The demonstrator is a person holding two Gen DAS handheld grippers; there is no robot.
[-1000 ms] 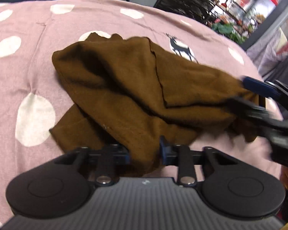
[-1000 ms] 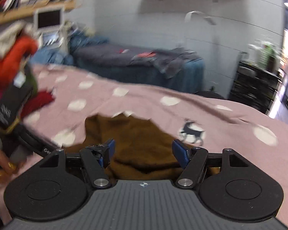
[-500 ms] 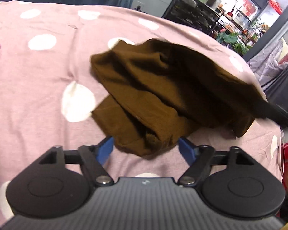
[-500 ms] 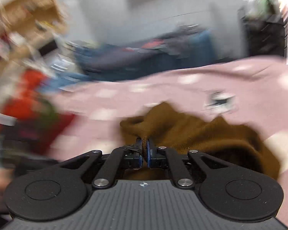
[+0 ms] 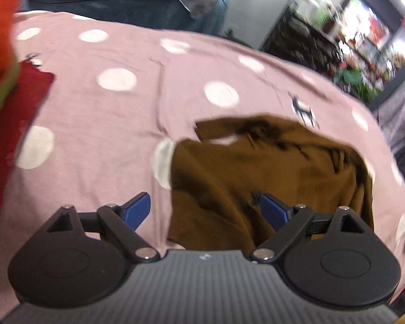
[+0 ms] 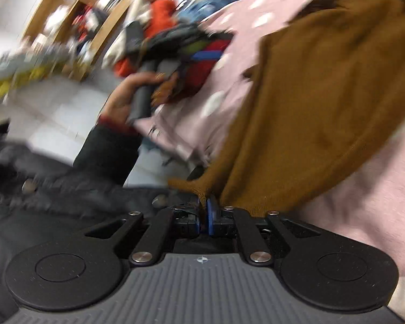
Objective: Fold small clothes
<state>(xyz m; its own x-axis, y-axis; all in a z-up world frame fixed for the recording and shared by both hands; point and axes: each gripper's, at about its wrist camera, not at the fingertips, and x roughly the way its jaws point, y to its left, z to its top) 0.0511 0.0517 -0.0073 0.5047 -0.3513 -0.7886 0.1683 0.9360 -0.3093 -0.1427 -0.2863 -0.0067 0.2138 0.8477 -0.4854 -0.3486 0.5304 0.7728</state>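
We have let go with our left gripper (image 5: 205, 210), jaws now wide apart; our right gripper (image 6: 204, 212) has clamped the brown garment's (image 6: 324, 102) edge, dragging it across the bed (image 5: 127, 113).

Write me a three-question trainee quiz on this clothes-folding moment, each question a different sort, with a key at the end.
1. True or false: the right claw is shut on an edge of the brown garment.
2. Multiple choice: the left claw is A) shut on the garment, B) open with nothing pinched, C) holding the red cloth.
3. Short answer: what pattern does the pink bedspread carry?

Key
1. True: brown fabric is pinched between its blue pads.
2. B: its pads stand wide apart, and its jaws have just been opening.
3. White dots, plus a small dark deer print.
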